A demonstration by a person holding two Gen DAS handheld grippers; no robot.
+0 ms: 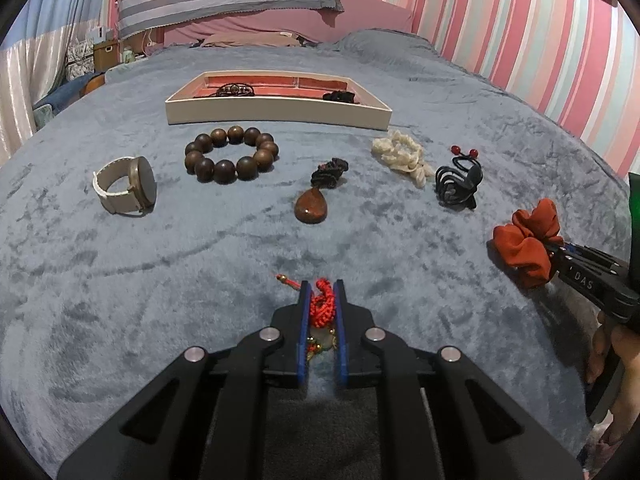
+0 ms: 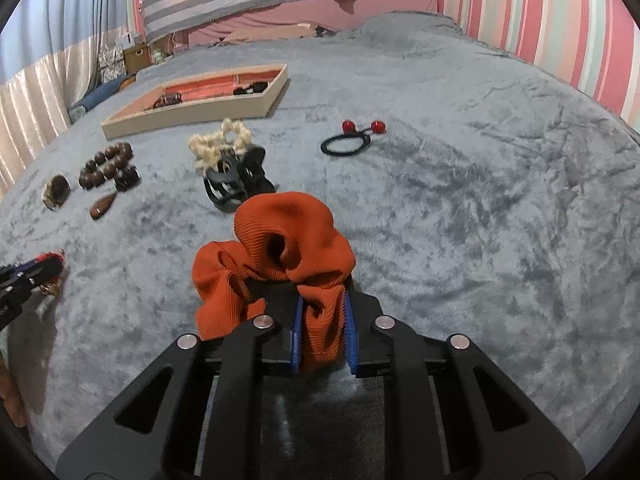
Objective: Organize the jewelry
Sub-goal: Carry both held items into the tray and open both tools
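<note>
Left hand-held gripper [image 1: 322, 294] clamps one red knotted-cord charm [image 1: 322, 310], its pendant half hidden; right hand-held gripper [image 2: 322, 304] clamps one orange scrunchie [image 2: 276, 252].

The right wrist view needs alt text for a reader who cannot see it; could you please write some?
The right gripper is shut on an orange scrunchie above a grey-blue plush bedspread. Beyond lie a black claw clip, cream scrunchie, red-beaded hair tie, wooden bead bracelet and a tray.
</note>
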